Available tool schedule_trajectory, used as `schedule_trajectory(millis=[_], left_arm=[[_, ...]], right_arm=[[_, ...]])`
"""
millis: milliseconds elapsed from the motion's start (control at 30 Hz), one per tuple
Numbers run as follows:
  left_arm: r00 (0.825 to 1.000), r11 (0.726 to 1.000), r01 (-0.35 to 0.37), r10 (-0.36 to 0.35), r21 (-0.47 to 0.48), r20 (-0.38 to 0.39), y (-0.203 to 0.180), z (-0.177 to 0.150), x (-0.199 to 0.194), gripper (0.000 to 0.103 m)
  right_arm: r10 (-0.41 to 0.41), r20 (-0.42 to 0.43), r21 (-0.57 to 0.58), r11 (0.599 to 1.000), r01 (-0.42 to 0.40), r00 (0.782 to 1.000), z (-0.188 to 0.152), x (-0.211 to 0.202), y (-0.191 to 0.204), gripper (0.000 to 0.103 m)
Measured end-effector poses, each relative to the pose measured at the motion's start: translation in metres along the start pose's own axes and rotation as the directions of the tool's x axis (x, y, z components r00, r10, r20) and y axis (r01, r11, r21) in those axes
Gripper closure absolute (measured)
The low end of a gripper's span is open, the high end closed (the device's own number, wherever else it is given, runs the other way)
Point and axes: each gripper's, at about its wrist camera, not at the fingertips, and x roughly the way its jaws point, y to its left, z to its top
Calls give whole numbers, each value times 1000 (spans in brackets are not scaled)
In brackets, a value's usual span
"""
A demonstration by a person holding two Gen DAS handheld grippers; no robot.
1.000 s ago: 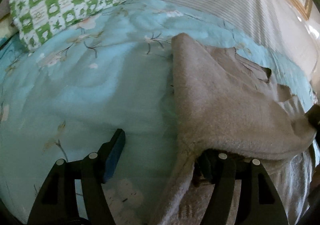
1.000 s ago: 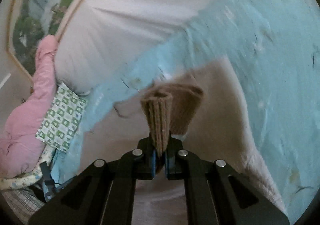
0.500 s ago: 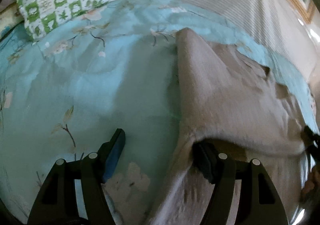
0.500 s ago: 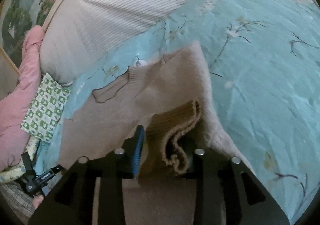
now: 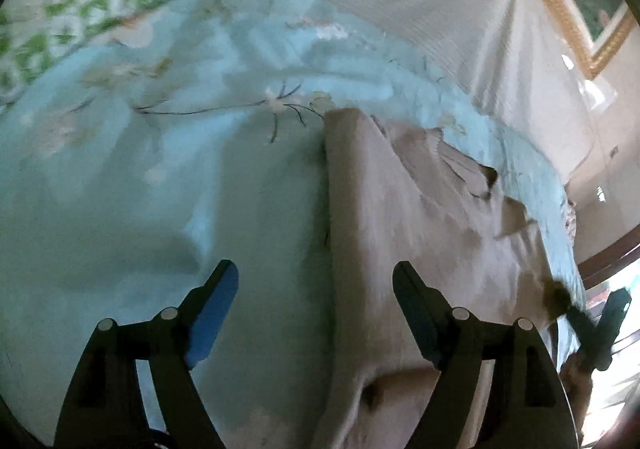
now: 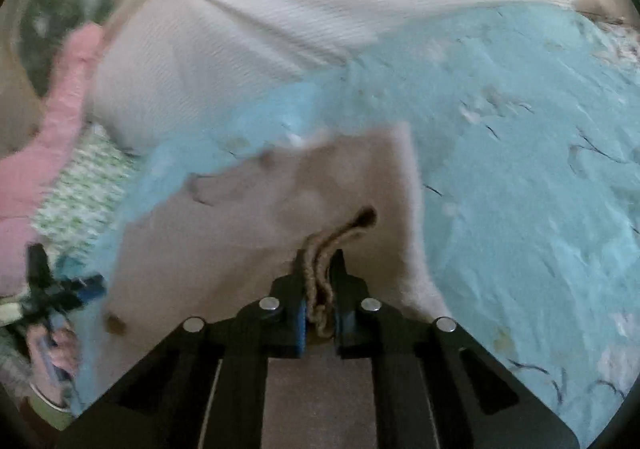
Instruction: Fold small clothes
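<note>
Beige sweater (image 5: pixel 420 233) is lying flat on the teal bedspread (image 5: pixel 160 189). Right gripper (image 6: pixel 320 313) is pinched on the ribbed cuff (image 6: pixel 324 249), left gripper (image 5: pixel 316 309) is wide open over the sweater's edge, holding nothing. I'd carry that cuff low across the body so the sleeve lands flat.

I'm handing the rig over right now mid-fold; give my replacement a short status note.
Left gripper: open, holding nothing, above the sweater's edge.
Right gripper: shut on the sweater's ribbed cuff.
The beige sweater lies on the blue floral bedspread, one side looks folded in already.
Left: place the held cuff, finish the remaining folds. Frames are blurred, so check the lay first.
</note>
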Motion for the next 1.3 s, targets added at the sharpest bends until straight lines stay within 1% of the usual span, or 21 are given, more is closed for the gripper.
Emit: schedule_trajectory(millis=[33,67,133,200,267,300,333,367,433,467,500,567,633,700,800,933,1067,1100,1133,1200,1300], left_arm=[[1000,1000,10,-9,5,-19,-2,7,9,23],[999,1000,6,-6,10,-33,-5,15,19,23],[999,1000,-9,10,24,-44,-9,26,36,21],[999,999,-8,9,35,-30,-12,37,44,21],[1000,999,-2,3,43,-30,-15,41,49,22],[1000,999,-14,15,51,-22,-16,44,53,30],[1000,997,-23,23,71,-4,-18,46,54,69],[1000,997,-1,2,76,-6,-19,47,54,97],[999,998,19,-21,55,28,-19,49,45,96],[996,998,26,-32,64,86,-18,48,35,96],[994,997,16,-24,69,107,-16,47,31,96],[994,998,-17,9,67,112,-11,46,37,96],[994,997,-35,28,72,101,-5,44,51,96],[993,997,-28,18,78,120,-3,41,51,95],[992,997,-38,30,62,125,1,41,48,88],[984,990,-122,113,65,135,1,33,28,82],[983,991,-122,113,55,146,0,2,-11,84],[983,992,-115,107,52,147,0,-7,-19,80],[984,993,-109,101,49,147,-2,-16,-26,71],[985,994,-101,93,45,146,-3,-44,-45,59],[989,996,-79,72,51,128,-6,-88,-65,56]], right_arm=[[-55,-39,1,998,55,998,-3,5,-2,70],[-84,-31,1,996,84,996,-5,4,-2,68],[-111,53,3,994,111,992,-12,-12,0,66],[-155,145,17,988,154,977,-17,-30,5,59],[-89,190,10,996,88,978,-22,-39,12,57],[-38,189,0,999,39,981,-23,-38,18,57],[13,166,-18,1000,-10,986,-24,-33,25,57],[48,140,-33,998,-44,989,-24,-27,30,57],[119,71,-59,992,-115,990,-23,-9,41,57],[106,58,-74,992,-102,993,-24,-3,44,57],[73,29,-92,993,-70,997,-23,7,47,57],[30,-13,-64,998,-30,999,-24,21,41,57],[41,-52,-31,999,-43,998,-24,31,34,58],[47,-48,-29,998,-48,998,-23,31,36,58],[41,-42,-8,999,-41,998,-24,26,32,58],[18,-3,35,999,-18,1000,-23,3,27,58],[41,31,36,998,-42,999,-28,-29,27,57],[39,31,31,999,-40,999,-31,-36,27,57],[44,30,27,999,-45,999,-35,-43,26,56],[51,29,26,998,-52,998,-45,-56,26,54],[57,19,19,998,-57,998,-61,-73,26,53]])
